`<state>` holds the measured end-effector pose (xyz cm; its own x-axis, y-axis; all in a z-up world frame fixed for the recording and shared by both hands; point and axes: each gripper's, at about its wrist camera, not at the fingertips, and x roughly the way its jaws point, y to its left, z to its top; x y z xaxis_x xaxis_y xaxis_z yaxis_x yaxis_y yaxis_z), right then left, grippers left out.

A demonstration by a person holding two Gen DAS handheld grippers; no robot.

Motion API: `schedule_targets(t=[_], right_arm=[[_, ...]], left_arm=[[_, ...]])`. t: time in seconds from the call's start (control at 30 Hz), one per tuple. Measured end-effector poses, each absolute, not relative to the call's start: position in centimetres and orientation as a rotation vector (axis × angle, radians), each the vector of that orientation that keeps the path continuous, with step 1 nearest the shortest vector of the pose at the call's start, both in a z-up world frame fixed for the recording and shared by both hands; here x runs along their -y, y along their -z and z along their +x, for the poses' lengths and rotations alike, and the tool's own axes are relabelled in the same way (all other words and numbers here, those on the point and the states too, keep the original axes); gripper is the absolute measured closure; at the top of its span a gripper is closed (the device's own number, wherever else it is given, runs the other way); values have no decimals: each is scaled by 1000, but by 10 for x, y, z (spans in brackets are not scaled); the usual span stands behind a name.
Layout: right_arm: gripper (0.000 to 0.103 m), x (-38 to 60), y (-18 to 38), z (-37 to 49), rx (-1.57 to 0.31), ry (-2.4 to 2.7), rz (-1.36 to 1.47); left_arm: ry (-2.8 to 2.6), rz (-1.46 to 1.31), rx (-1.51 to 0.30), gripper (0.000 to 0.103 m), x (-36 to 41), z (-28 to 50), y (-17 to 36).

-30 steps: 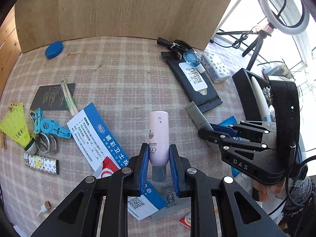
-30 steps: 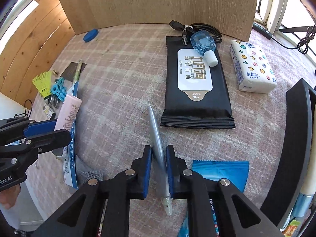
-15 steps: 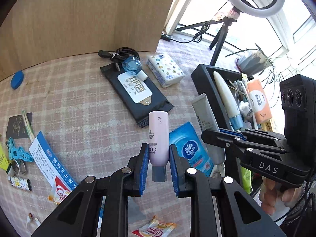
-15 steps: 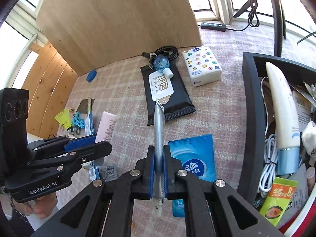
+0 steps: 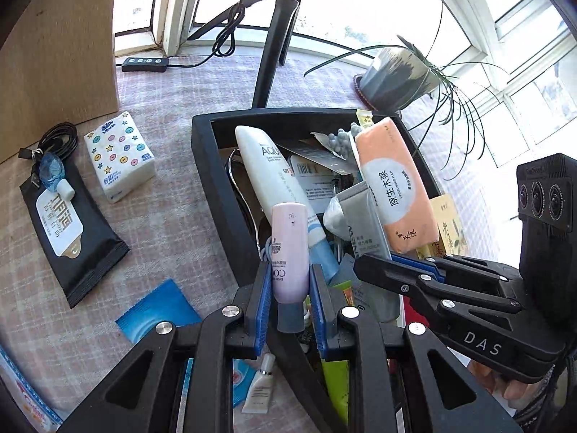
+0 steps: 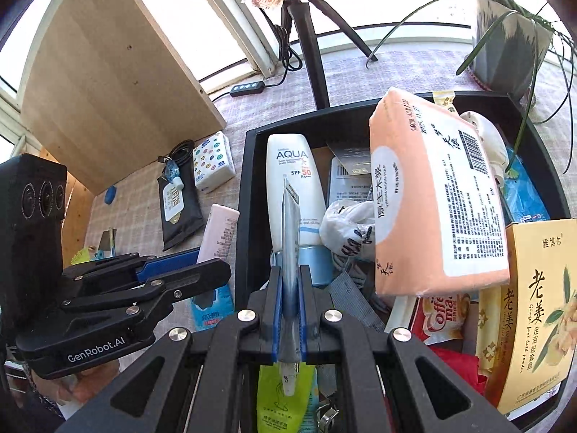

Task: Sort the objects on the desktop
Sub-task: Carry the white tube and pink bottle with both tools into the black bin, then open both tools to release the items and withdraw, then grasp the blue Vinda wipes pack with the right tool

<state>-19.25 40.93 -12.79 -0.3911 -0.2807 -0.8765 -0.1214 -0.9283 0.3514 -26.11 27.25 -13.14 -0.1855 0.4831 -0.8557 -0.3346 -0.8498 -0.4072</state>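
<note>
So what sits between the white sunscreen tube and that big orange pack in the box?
In the right wrist view, a crumpled white bag lies between the sunscreen tube and the orange pack.

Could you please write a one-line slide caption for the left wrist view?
Left gripper holds a pink tube over the crowded black bin, right gripper alongside.

Both wrist views close above black bin (image 5: 216, 195)

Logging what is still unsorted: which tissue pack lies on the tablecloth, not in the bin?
The white pack with stars and dots, beside the black wipes pack; the orange pack sits in the black bin.
</note>
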Motion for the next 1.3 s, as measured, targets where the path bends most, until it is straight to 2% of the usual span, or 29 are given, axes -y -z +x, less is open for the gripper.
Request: schedule_targets(t=[0.2,0.23,0.27,0.3,0.33,0.5,0.97,1.1,1.3], right_arm=[[96,-421,136,-192,564,2489,1702],[95,-422,136,-193,561,2492,1707],[95,-424,136,-193,561,2499,1712],[93,-426,136,-193,564,2503,1718],[89,-427,135,-192,582,2493,1716],[77,-424,122,-188,554,2534,1673],[76,-394,107,-191,554,2467,1608],[64,-371,108,-194,538,2387,1596],[60,-326,133,-204,524,2203,1678]], left_arm=[[-2037,-1589,166,79,-287,-269,144],[-2023,-1598,167,74,-287,-271,146],[-2011,-1602,174,59,-286,-271,146],[-2018,-1592,180,51,-285,-271,144],[-2036,-1576,178,50,-283,-271,142],[-2072,-1553,157,50,-267,-269,133],[-2180,-1590,249,50,-167,-252,125],[-2196,-1603,273,50,-144,-235,131],[-2156,-1646,349,50,-121,-203,157]])
